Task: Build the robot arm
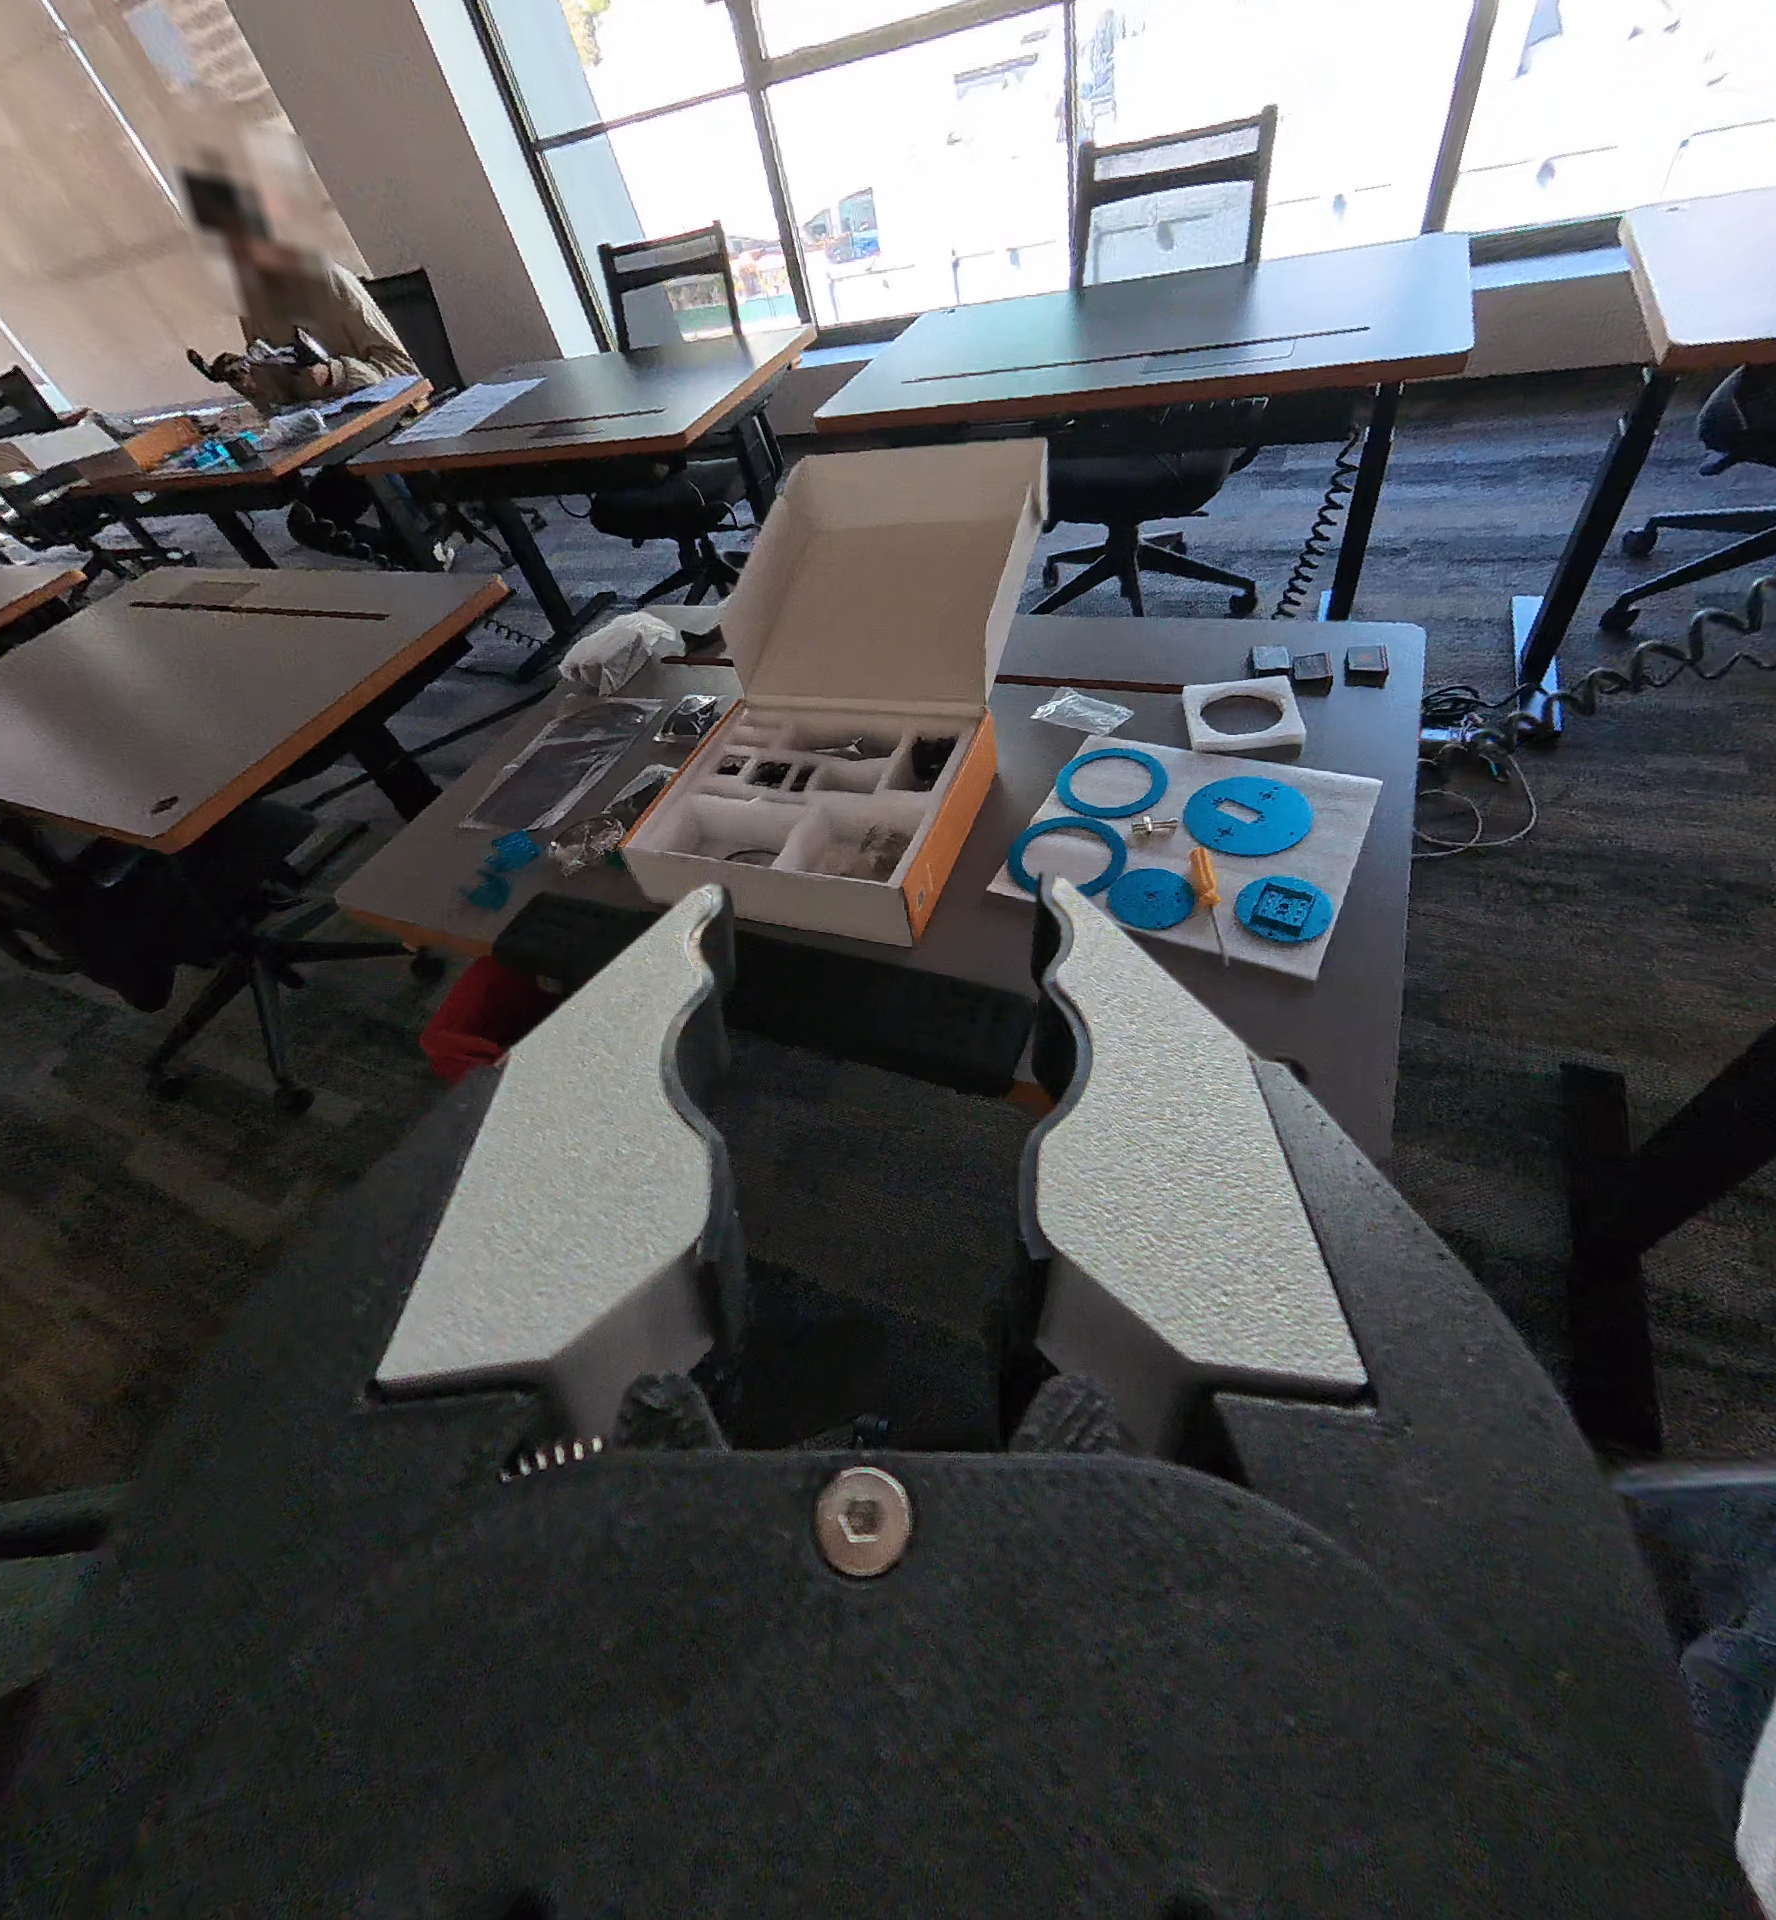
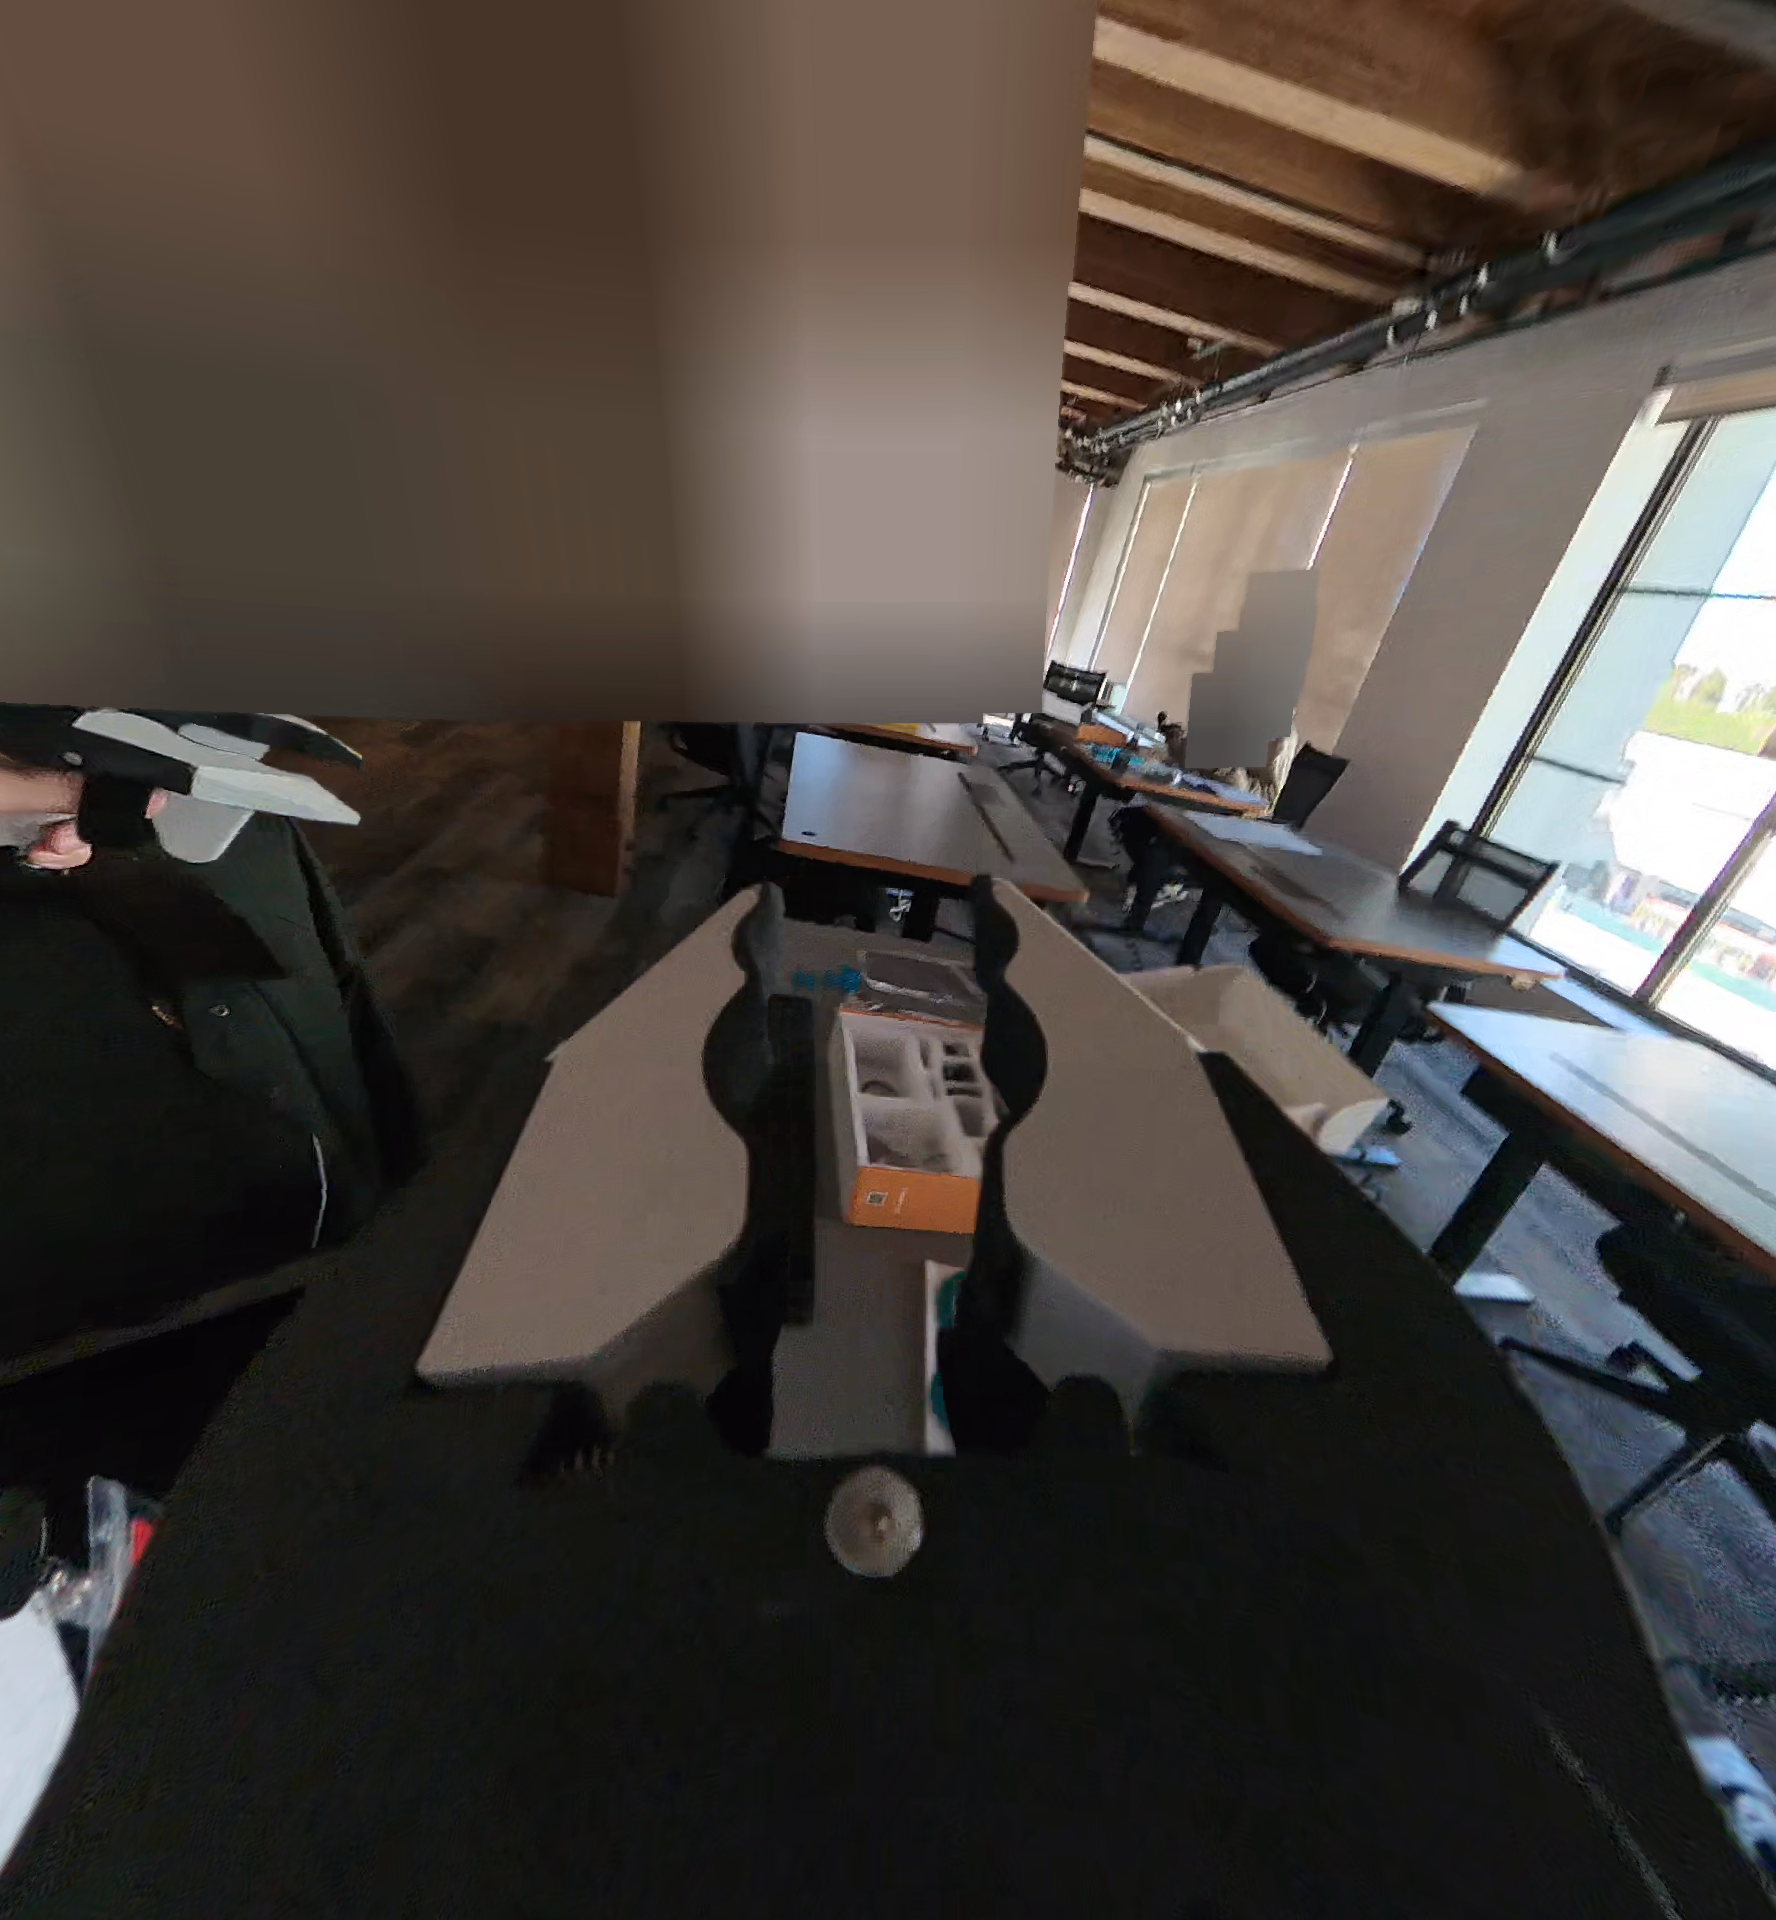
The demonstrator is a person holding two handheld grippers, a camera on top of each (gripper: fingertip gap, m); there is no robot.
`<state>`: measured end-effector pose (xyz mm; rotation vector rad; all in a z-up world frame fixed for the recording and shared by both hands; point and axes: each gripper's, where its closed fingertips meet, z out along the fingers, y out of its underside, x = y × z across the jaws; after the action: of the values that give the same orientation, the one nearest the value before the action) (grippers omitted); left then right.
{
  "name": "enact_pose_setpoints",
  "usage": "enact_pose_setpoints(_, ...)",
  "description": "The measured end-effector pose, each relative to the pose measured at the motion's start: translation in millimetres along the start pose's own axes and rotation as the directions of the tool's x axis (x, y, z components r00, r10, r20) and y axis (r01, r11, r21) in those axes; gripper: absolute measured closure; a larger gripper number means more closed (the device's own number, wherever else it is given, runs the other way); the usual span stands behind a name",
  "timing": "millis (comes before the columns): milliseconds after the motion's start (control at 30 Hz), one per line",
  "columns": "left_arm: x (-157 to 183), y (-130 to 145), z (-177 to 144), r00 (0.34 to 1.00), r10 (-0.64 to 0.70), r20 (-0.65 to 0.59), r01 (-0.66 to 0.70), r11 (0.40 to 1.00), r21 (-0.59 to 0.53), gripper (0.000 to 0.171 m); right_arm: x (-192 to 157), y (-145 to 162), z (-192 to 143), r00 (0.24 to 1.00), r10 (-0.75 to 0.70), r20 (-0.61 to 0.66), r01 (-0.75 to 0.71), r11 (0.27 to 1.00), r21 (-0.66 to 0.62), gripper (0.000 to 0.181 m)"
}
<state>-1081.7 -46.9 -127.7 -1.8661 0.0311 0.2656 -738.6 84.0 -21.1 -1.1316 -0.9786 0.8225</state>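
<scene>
My left gripper point(image 1: 884, 902) is open and empty, held in the air short of a dark table point(image 1: 1362, 997). An open white box with an orange side point(image 1: 811, 831) lies on the table just beyond the fingertips, with small dark parts in its foam compartments. To its right, a white foam sheet point(image 1: 1331, 800) carries blue rings point(image 1: 1112, 781), blue discs point(image 1: 1248, 816) and an orange-handled screwdriver point(image 1: 1204, 875). My right gripper point(image 2: 876, 900) is open and empty above the same box point(image 2: 910, 1195). The left gripper also shows in the right wrist view point(image 2: 271, 774), held by a hand.
A foam square with a round hole point(image 1: 1242, 715) and three small black blocks point(image 1: 1320, 665) lie at the table's back right. Plastic bags point(image 1: 572, 758) and small blue parts point(image 1: 502, 868) lie left of the box. Desks, office chairs and a seated person point(image 1: 323, 332) stand behind. My hands' fingertips stand some 40 cm from each other.
</scene>
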Motion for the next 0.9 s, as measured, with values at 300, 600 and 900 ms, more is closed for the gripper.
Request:
enact_pose_setpoints(300, -93, 4, 112, 0.994, -0.100, -0.038, 0.101, 0.995, 0.025, 0.117, 55, 126, 102, 0.977, -0.140, -0.158, 0.089, 0.952, -0.293, 0.145)
enact_pose_setpoints(600, -176, -30, 226, 0.997, -0.069, -0.028, 0.070, 0.996, 0.047, 0.118, 131, 239, 224, 0.982, -0.138, -0.130, 0.067, 0.894, -0.443, 0.145)
enact_pose_setpoints(900, -206, -74, 333, 0.985, -0.010, -0.173, 0.016, 0.999, 0.032, 0.117, 167, 276, 232, 0.948, -0.147, -0.281, -0.023, 0.853, -0.522, 0.146)
